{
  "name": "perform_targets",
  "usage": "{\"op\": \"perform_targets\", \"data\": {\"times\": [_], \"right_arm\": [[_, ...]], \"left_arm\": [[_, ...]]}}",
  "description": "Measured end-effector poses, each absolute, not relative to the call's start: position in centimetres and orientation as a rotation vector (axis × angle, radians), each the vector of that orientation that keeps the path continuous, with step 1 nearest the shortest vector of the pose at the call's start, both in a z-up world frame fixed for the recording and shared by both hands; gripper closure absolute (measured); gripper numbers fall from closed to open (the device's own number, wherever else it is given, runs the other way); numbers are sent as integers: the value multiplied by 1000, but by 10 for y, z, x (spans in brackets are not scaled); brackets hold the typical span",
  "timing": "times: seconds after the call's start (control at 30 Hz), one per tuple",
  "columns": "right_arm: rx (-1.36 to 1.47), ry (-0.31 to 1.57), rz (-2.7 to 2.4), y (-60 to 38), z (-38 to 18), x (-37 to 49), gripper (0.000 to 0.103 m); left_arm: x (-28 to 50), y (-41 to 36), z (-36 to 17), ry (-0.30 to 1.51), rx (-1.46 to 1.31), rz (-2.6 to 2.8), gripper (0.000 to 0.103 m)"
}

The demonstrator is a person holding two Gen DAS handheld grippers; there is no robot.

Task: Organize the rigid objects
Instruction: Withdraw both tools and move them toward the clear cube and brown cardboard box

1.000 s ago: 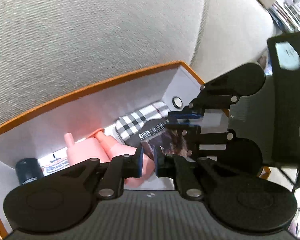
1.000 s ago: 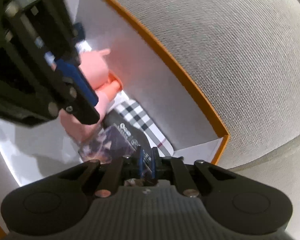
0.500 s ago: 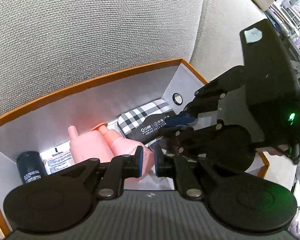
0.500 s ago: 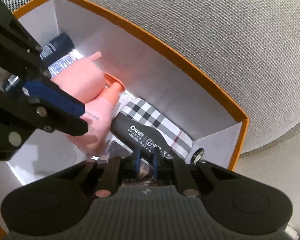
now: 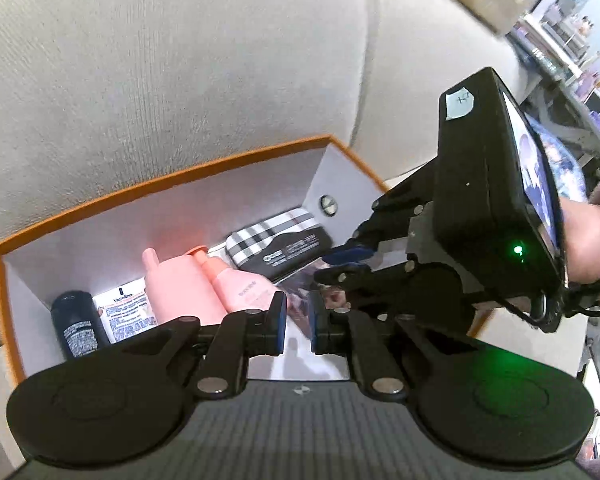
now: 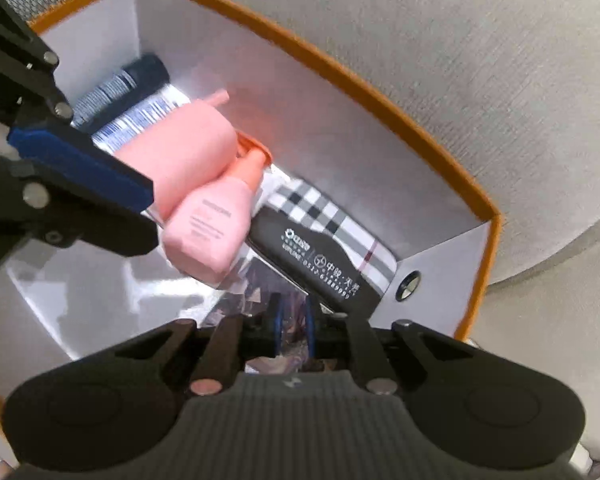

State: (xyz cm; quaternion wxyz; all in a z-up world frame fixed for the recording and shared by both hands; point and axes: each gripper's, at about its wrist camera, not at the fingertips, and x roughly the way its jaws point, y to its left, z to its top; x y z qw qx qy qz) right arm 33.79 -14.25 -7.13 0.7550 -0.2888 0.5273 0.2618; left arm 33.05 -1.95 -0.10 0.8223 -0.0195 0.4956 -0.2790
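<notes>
Orange-rimmed white cardboard box [image 5: 172, 184] on the sofa: your right gripper [image 6: 292, 322] is closed on a shiny foil packet [image 6: 256, 288], mostly hidden w/ print unreadable. Left gripper [image 5: 298, 322] closed, empty, above the box.

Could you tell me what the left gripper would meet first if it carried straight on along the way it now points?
Probably the glossy printed packet lying on the box floor, just ahead of the left gripper; depth is uncertain.
</notes>
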Motion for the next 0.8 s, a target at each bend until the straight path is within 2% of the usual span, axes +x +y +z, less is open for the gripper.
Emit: {"op": "perform_targets", "data": {"times": [0.23,0.43,0.47,0.53,0.63,0.77,0.8], "right_arm": [[-471,990,558,-161,-10,290,91],[-351,858,534,-187,26,228,88],[-334,842,534,-191,28,217,87],[-315,824,528,-200,24,196,77],[-304,836,502,-209,3,170,72],[-163,907,399,-227,-32,157,67],[-115,913,369,-231,-39,154,58]], "left_arm": [[277,-19,25,977,-79,-621,92],[225,-23,18,951,-117,-613,92],[219,-24,12,954,-123,-610,89],[207,-25,-3,967,-155,-600,84],[196,-29,-24,984,-177,-556,78],[186,-39,-46,967,-153,-508,61],[183,-42,-50,958,-132,-502,57]]}}
